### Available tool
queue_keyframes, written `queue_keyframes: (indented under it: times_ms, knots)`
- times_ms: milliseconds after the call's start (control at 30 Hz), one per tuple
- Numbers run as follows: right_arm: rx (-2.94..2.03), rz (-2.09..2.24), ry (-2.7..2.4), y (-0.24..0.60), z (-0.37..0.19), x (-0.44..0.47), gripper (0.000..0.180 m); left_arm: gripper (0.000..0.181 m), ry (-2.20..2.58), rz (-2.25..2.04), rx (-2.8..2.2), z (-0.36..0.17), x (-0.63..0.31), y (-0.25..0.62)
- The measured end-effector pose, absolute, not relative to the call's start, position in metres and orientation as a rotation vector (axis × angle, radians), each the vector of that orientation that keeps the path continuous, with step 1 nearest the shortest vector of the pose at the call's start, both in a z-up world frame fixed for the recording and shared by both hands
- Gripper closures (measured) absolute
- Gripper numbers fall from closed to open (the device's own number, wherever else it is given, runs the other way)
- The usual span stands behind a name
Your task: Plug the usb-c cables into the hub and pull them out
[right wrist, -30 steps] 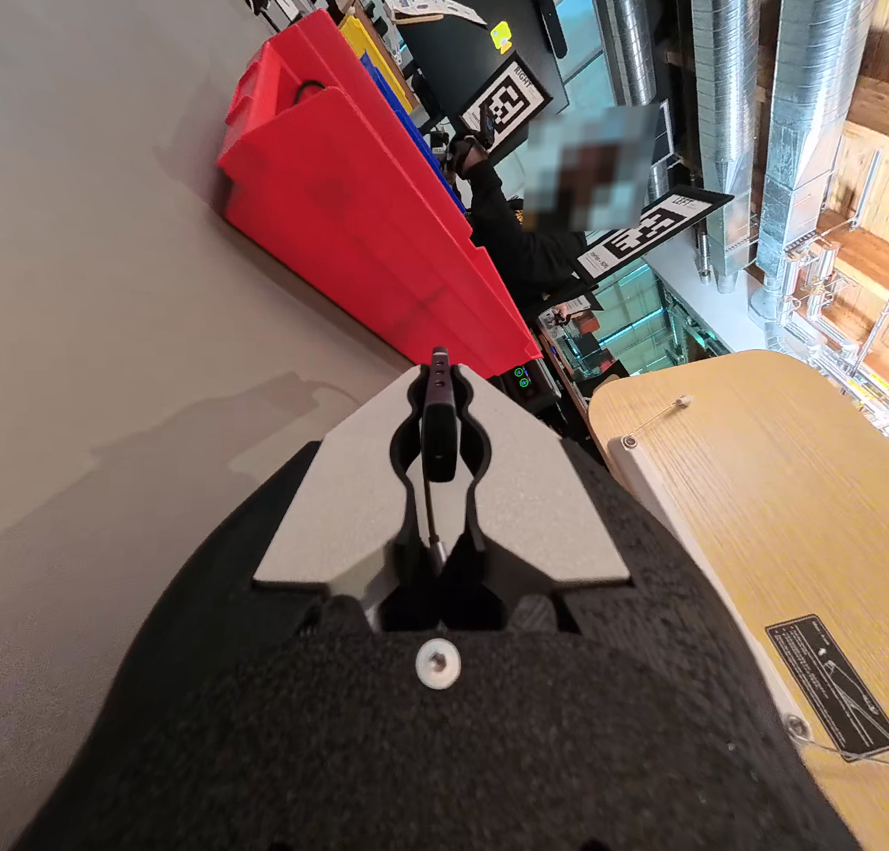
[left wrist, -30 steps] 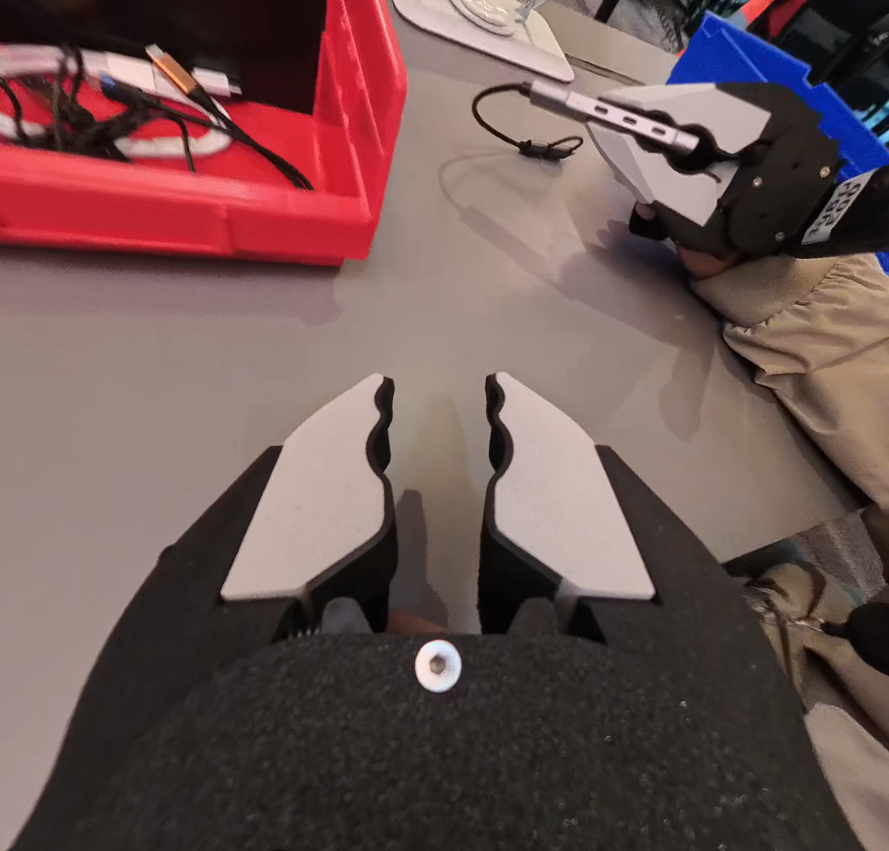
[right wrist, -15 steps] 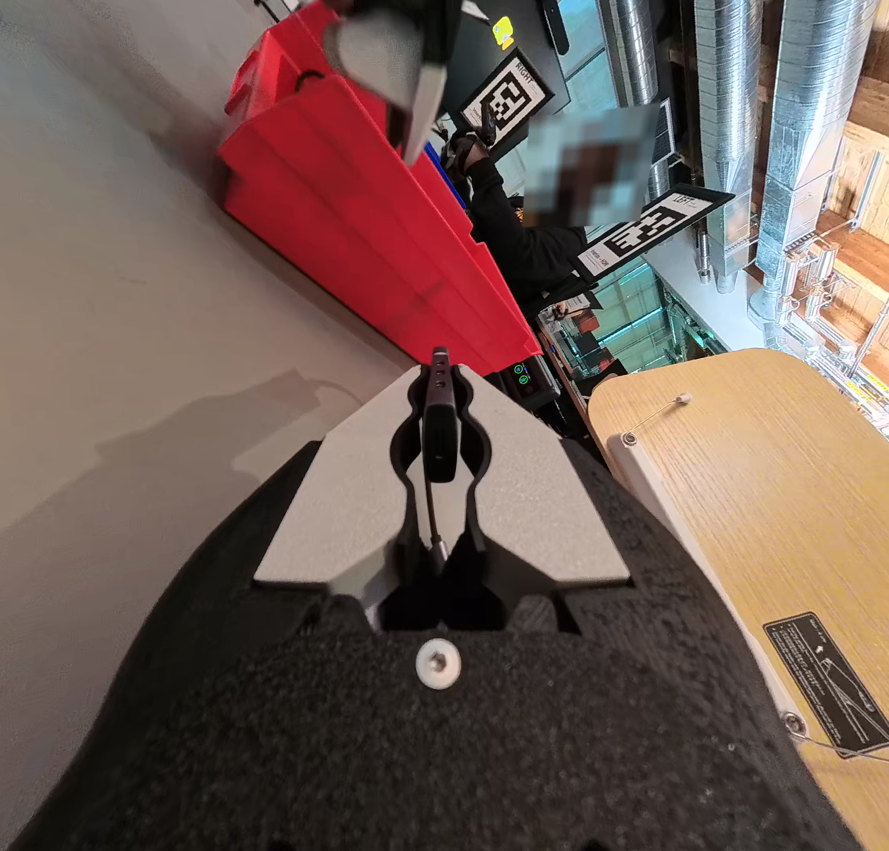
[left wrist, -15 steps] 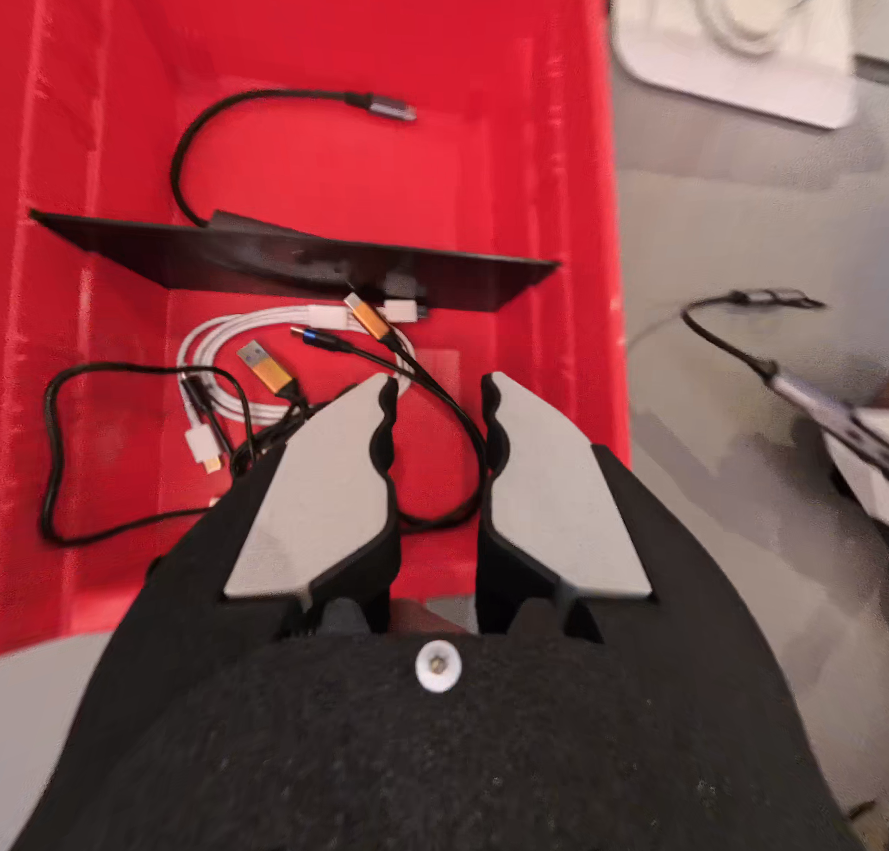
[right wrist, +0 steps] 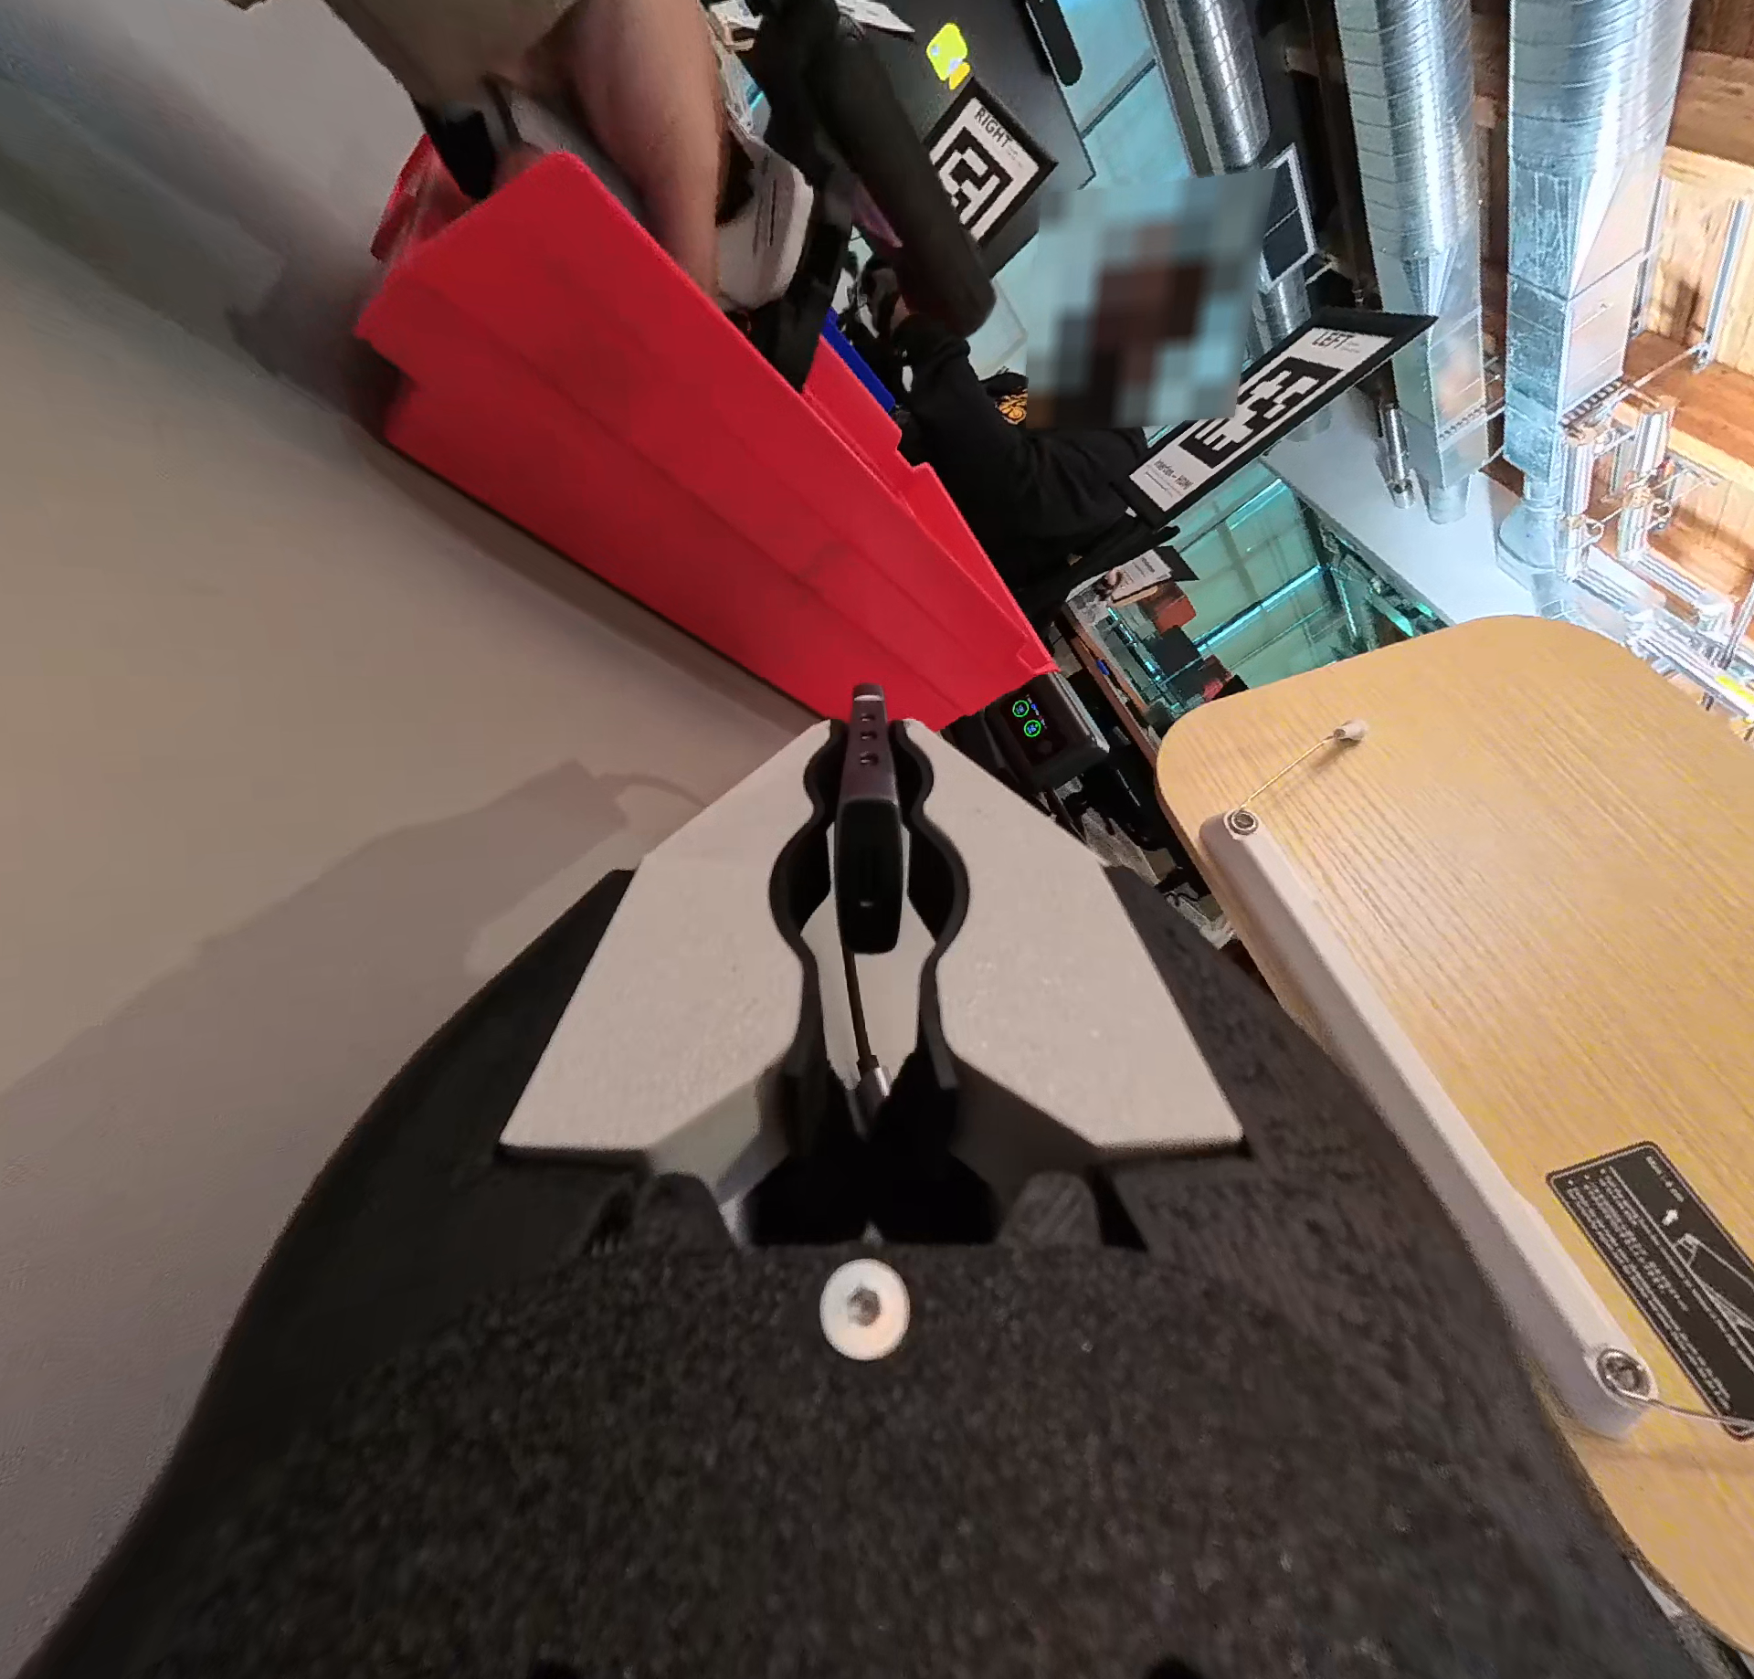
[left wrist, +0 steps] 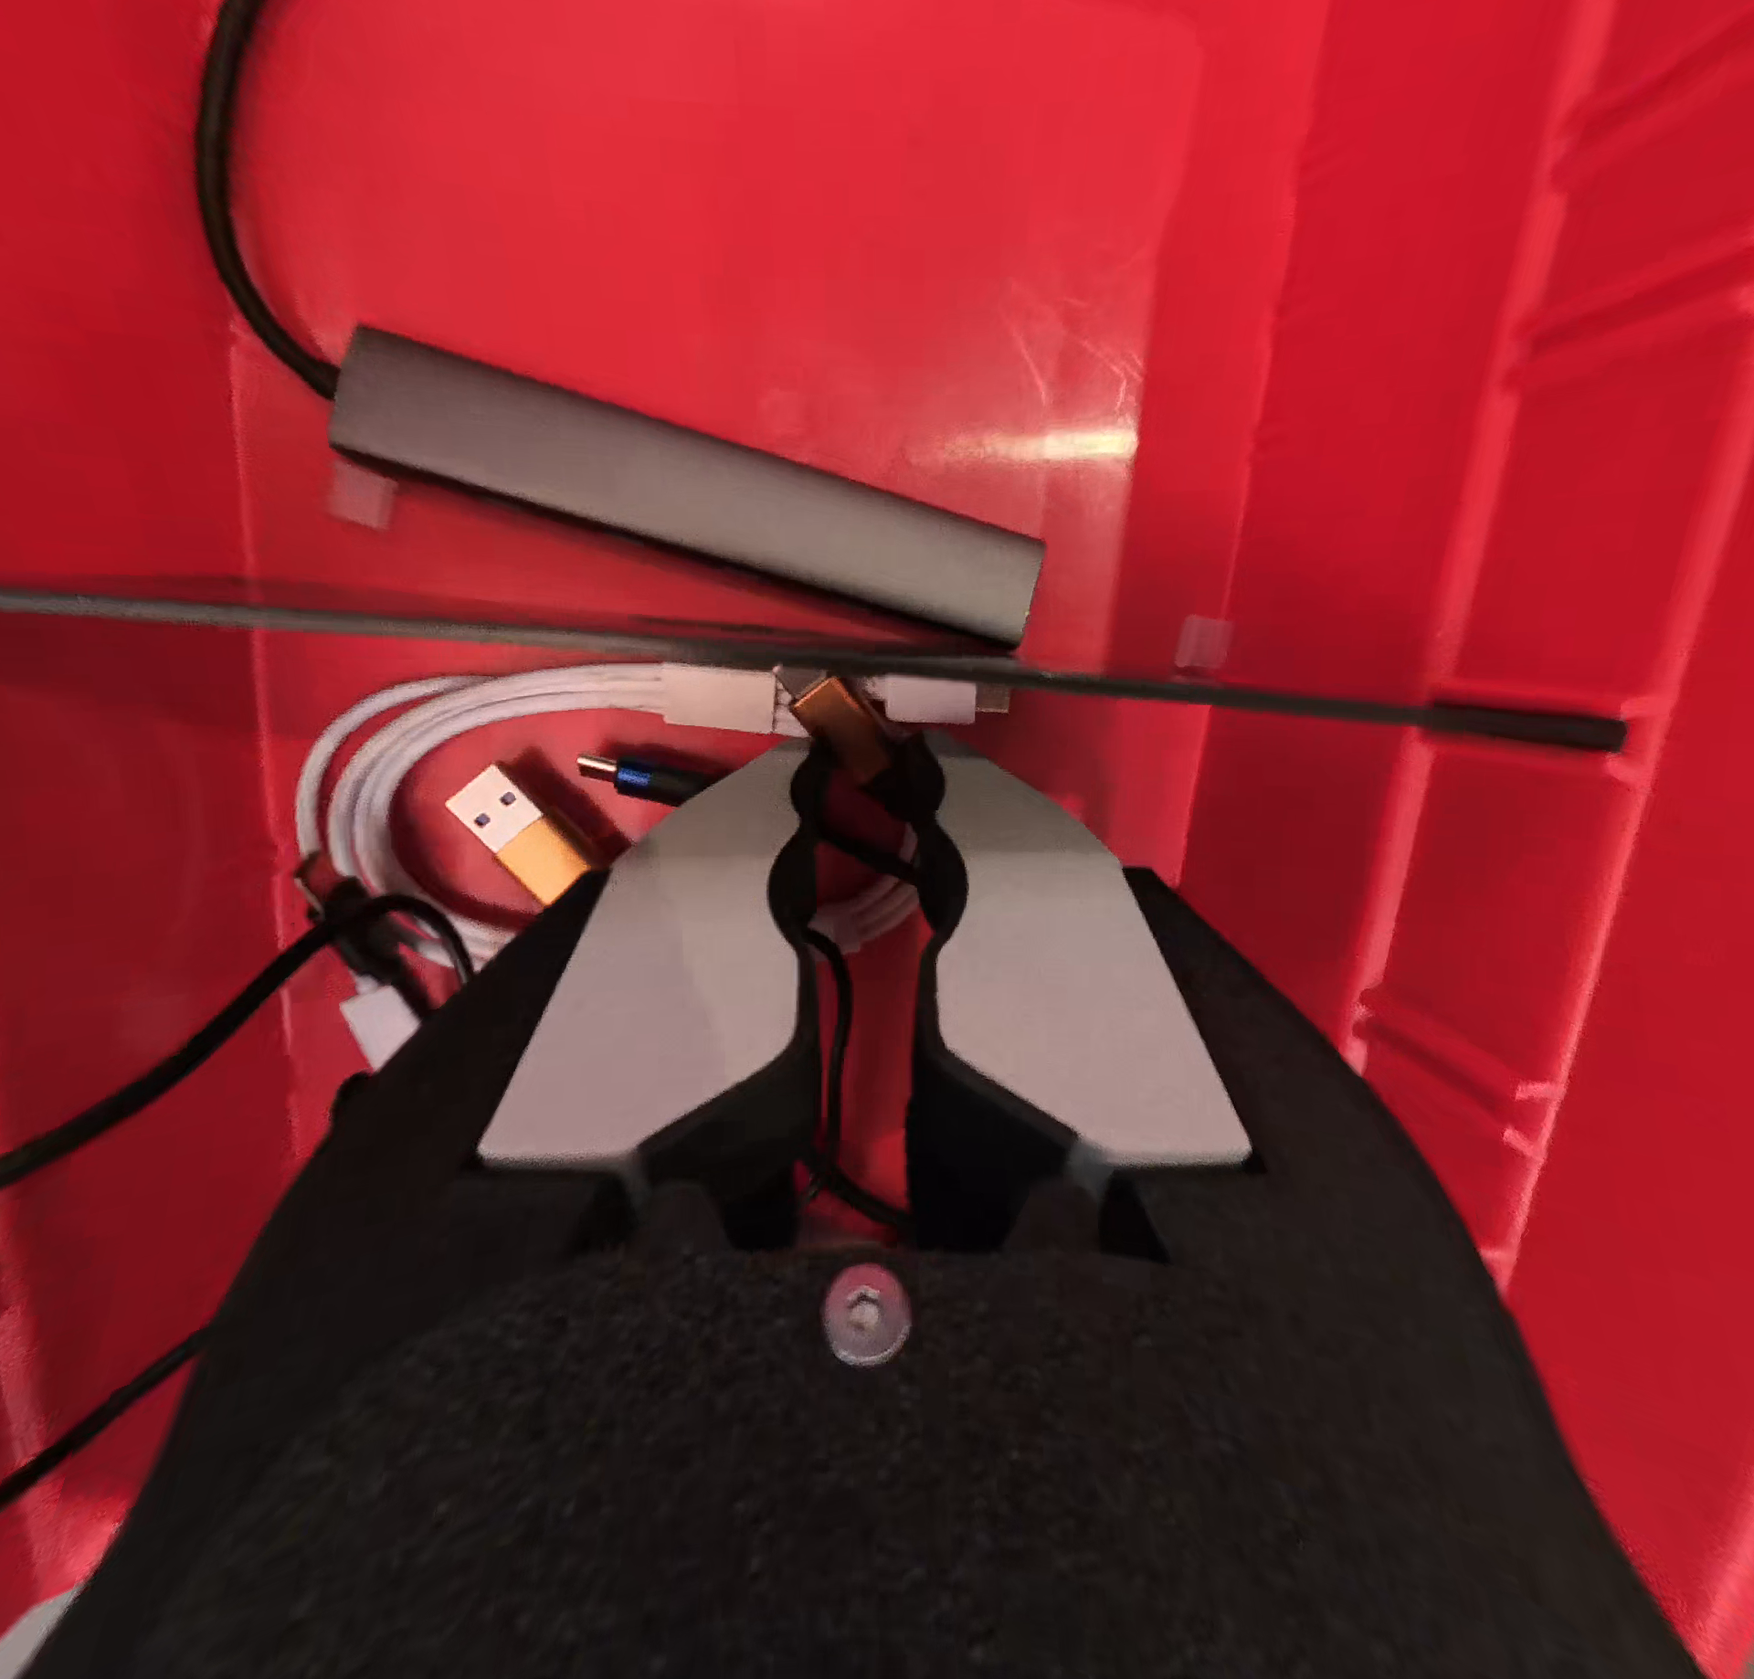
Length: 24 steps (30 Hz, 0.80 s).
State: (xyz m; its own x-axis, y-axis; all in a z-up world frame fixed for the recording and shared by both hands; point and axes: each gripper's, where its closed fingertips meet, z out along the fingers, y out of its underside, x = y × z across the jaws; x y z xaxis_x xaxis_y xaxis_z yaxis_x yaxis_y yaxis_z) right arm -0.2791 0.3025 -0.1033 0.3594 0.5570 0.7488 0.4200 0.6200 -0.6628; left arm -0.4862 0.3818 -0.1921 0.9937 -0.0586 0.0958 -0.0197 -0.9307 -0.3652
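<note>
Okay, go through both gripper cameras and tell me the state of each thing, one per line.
Left gripper: inside the red plastic bin, closing around the orange metal plug, contact unclear.
Right gripper: shut on the slim dark grey hub, ports forward.
Second flat grey hub: lying behind the black divider, nothing visibly plugged in.
White cable: coiled.

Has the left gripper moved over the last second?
Yes. The left gripper went from over the grey table into the red bin, down toward the black divider, its fingers closing around the orange-tipped cable.
</note>
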Motion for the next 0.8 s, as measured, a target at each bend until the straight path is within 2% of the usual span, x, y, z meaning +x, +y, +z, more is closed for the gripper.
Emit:
queue_keyframes:
  times_ms: [33,167,300,633,800]
  knots:
    - [-0.965,0.11,-1.255,0.303,-0.103,-0.279,0.171,0.165,0.101,-0.137,-2.75,-0.192,-0.486,0.382]
    - [-0.963,0.108,-1.258,0.303,-0.104,-0.28,0.171,0.167,0.198,-0.245,-2.596,-0.172,-0.479,0.38]
    - [-0.962,0.105,-1.253,0.303,-0.103,-0.279,0.171,0.168,0.211,-0.382,-2.323,-0.115,-0.474,0.376]
    - [-0.98,0.126,-1.208,0.307,-0.098,-0.274,0.171,0.168,0.264,-0.461,-1.58,0.119,-0.484,0.322]
    - [-1.004,0.147,-1.153,0.313,-0.091,-0.268,0.171,0.168,0.444,-0.545,-1.426,0.2,-0.458,0.27]
